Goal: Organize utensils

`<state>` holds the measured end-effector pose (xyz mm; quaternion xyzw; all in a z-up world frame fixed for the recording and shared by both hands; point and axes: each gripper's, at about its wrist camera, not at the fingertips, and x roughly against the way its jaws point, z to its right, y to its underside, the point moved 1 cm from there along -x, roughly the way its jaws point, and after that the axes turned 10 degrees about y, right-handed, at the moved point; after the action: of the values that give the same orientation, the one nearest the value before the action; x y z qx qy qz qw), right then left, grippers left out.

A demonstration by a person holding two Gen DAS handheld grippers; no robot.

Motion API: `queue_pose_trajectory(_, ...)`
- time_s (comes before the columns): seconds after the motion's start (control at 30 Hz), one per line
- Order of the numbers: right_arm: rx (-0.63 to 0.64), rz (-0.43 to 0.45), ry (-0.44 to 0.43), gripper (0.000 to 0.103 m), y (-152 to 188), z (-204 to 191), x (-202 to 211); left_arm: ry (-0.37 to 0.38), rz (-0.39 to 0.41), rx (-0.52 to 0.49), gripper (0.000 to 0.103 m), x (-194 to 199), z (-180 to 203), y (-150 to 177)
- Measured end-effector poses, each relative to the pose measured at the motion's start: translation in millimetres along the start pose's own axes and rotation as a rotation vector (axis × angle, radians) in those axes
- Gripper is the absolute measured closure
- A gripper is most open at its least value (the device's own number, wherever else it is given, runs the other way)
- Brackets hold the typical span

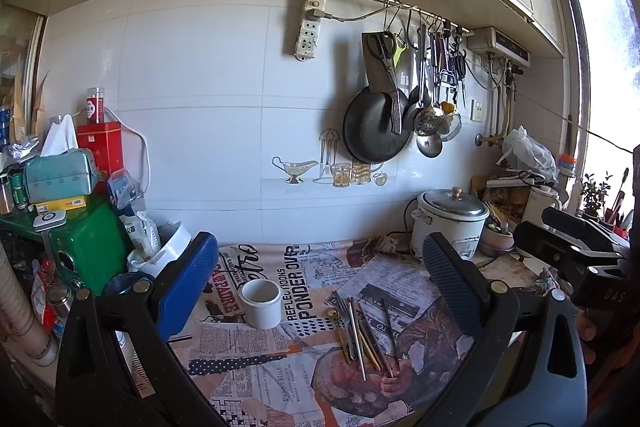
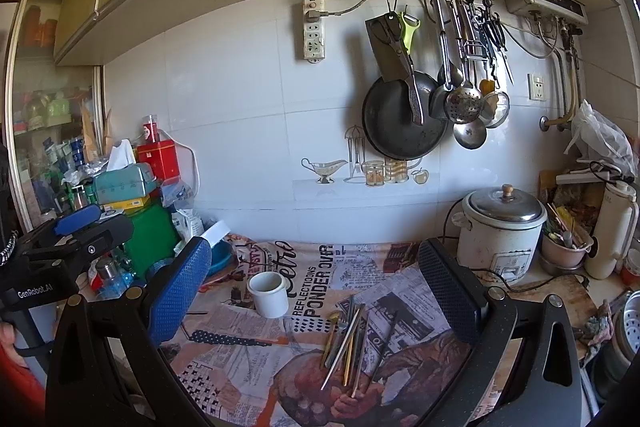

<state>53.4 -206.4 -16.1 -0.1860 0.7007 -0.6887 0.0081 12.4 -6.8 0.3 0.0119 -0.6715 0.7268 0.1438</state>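
A tiled kitchen wall hung with pans backs a counter (image 1: pixel 280 383) covered in a newspaper-print cloth. Toward the left of the cloth stands a white cup (image 1: pixel 262 303), upright and empty-looking. To its right, nearer the front edge, a loose pile of utensils (image 1: pixel 366 335) lies flat. The left gripper (image 1: pixel 320 291) and the right gripper (image 2: pixel 316 291) both hover above, fingers spread wide, cup and pile lying between them, untouched.

Left tool (image 1: pixel 320 279) and right tool (image 2: pixel 316 279) both wide apart, empty
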Motion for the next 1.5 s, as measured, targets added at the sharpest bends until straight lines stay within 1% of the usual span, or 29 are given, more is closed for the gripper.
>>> queue_pose_trajectory(0.67,-0.001,-0.007,-0.003,0.0,0.0,-4.2,-6.3,0.0,0.003,0.006,0.0,-1.1,-3.7,-1.0)
queue_pose_trajectory(1.07,-0.005,-0.032,0.005,0.0,2.7,-2.2,-19.6,0.0,-0.009,0.019,0.0,-16.6,-15.9,-2.5)
queue_pose_trajectory(1.2,-0.008,-0.067,0.016,0.0,8.8,1.8,-31.7,0.005,-0.047,0.036,0.0,-33.2,-22.3,2.8)
queue_pose_trajectory(1.3,-0.011,-0.109,0.034,0.0,17.1,6.9,-45.1,-0.012,-0.089,0.047,0.0,-52.0,-26.4,12.0)
queue_pose_trajectory(1.5,-0.021,-0.235,0.1,0.0,43.6,26.1,-83.4,-0.054,-0.193,0.09,0.0,-100.6,-40.2,40.9)
